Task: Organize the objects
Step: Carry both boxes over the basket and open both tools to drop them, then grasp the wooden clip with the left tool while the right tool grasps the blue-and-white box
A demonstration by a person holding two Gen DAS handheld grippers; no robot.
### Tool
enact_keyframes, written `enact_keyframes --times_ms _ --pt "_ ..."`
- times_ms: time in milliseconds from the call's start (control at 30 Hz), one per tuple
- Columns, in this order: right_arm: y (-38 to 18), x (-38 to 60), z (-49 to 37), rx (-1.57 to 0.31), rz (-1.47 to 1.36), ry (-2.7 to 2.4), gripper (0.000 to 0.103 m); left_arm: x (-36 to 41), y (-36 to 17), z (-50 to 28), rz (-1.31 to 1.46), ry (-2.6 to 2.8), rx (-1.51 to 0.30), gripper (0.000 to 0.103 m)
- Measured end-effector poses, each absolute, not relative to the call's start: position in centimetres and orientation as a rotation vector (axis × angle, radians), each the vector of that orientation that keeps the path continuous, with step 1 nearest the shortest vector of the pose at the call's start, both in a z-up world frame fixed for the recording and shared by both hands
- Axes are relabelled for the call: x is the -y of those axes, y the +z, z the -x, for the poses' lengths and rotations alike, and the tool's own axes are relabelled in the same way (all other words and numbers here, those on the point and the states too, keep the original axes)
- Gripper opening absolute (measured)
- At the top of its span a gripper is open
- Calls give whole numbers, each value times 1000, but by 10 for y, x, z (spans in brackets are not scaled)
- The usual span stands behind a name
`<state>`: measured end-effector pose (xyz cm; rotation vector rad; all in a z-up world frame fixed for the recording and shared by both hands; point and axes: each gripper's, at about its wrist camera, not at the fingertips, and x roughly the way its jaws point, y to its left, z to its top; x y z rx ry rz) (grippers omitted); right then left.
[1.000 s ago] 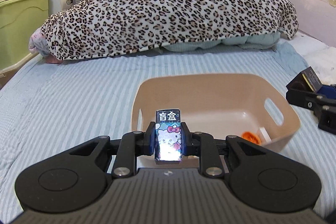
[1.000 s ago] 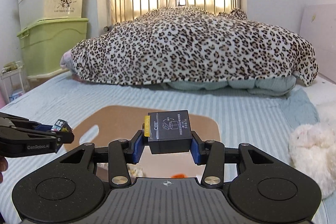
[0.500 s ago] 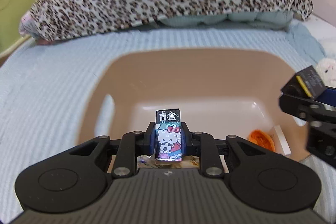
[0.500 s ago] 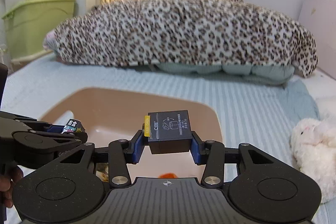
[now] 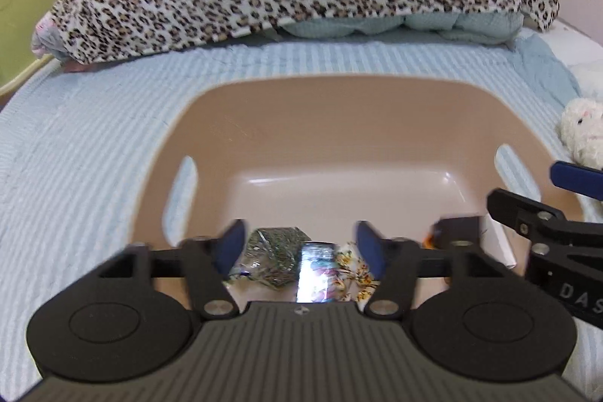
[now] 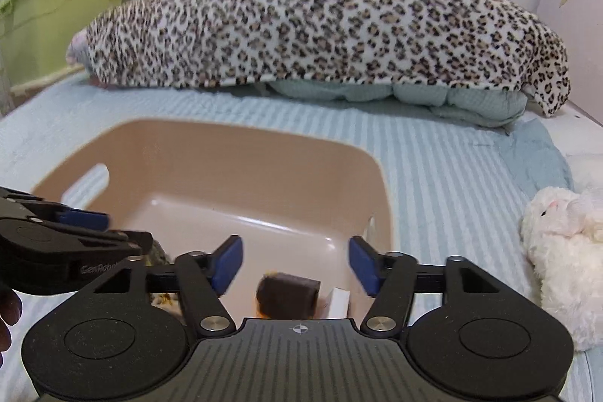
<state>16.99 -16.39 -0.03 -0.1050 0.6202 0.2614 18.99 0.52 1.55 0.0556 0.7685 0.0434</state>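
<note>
Hovering over the tan bin [image 5: 361,108], my left gripper [image 5: 301,247] and right gripper [image 6: 294,262] hang spread; card pack [image 5: 316,270] and black box [image 6: 288,292] lie inside. Best lift straight up, clearing the rim.

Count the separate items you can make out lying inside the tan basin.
6, perhaps more hidden behind the grippers: silvery foil packet, Hello Kitty box, floral item, black box, an orange thing behind it, white box by the tan basin wall.

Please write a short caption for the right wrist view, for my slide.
Open right gripper above the tan basket, black box inside, on a striped bed.
</note>
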Motion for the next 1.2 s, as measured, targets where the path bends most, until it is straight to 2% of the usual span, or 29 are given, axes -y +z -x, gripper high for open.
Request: enact_keyframes --times_ms 133,200,267,367,467,800,1200 --pt "11 172 -156 -598 92 258 79 -13 30 -173 -64 32 -739 74" --pt "14 177 -148 -596 87 258 80 -17 34 -165 -69 31 -737 80" --pt "15 180 -142 -606 88 257 81 -21 37 -156 -74 29 -738 80" --pt "12 184 -129 -621 87 250 90 -27 42 -141 -84 19 -728 81" --pt "6 185 -115 -640 95 250 90 -34 44 -126 -100 9 -727 89" --pt "-38 174 -89 -772 166 247 94 -43 16 -102 -170 -38 -825 89" --pt "-83 141 -91 -917 161 263 94 -67 -10 -116 -144 9 -938 89"
